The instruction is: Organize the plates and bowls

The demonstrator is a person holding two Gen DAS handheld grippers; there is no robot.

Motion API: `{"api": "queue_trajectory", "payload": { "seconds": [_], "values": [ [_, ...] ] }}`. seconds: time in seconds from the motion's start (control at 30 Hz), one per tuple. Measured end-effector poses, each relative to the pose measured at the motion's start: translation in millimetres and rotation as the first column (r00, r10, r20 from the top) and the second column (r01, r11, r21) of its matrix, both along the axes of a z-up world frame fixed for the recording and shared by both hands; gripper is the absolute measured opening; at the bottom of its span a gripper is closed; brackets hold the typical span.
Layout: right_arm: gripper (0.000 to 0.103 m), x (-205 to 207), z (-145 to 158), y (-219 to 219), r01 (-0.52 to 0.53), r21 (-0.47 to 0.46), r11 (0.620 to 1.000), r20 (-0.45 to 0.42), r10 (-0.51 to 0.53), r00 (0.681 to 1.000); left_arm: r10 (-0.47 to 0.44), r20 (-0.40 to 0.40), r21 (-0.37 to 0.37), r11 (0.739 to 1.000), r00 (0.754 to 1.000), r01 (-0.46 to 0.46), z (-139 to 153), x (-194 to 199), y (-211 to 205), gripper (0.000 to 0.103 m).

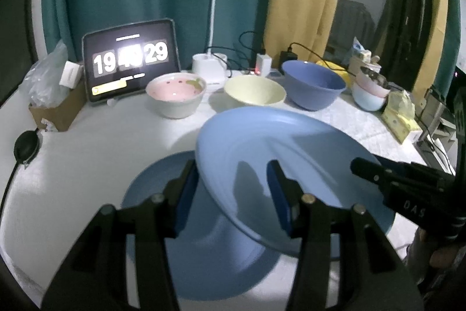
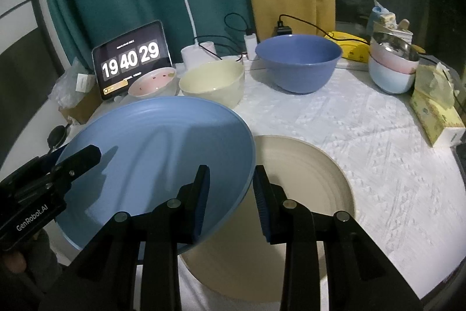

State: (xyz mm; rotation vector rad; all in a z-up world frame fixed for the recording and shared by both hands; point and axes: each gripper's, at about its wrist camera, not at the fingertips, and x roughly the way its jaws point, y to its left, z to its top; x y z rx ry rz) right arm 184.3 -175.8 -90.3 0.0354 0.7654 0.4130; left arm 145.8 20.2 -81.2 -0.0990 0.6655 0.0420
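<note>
A light blue plate [image 1: 256, 153] [image 2: 163, 153] hangs tilted above the table, between both grippers. My left gripper [image 1: 233, 179] straddles its left rim, jaws apart. My right gripper [image 2: 230, 188] straddles its right rim, jaws apart; whether the pads touch the rim is unclear. A darker blue plate [image 1: 151, 185] lies on the table under it. A beige plate [image 2: 305, 182] lies under my right gripper. At the back stand a pink-lined bowl [image 1: 176, 98] [image 2: 153, 83], a cream bowl [image 1: 254, 92] [image 2: 212, 83] and a deep blue bowl [image 1: 313, 88] [image 2: 298, 66].
A tablet clock [image 1: 129, 60] [image 2: 131, 60], a white desk lamp [image 1: 215, 19] [image 2: 189, 13], chargers and cables line the back. Stacked pastel bowls [image 1: 370, 95] [image 2: 391, 69] and a yellow tissue box [image 2: 434, 112] stand right. A cardboard box with bags [image 1: 55, 104] sits left.
</note>
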Motion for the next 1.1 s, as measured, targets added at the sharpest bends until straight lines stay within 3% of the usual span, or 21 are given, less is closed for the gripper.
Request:
{"api": "queue_trajectory", "payload": {
  "seconds": [1.1],
  "values": [
    [0.033,-0.4,-33.0,-75.1,0.087,0.010,0.996,-0.033,-0.087,0.996,-0.096,-0.107,0.064,0.993,0.990,0.103,-34.3,12.6,-81.3,0.050]
  ]
}}
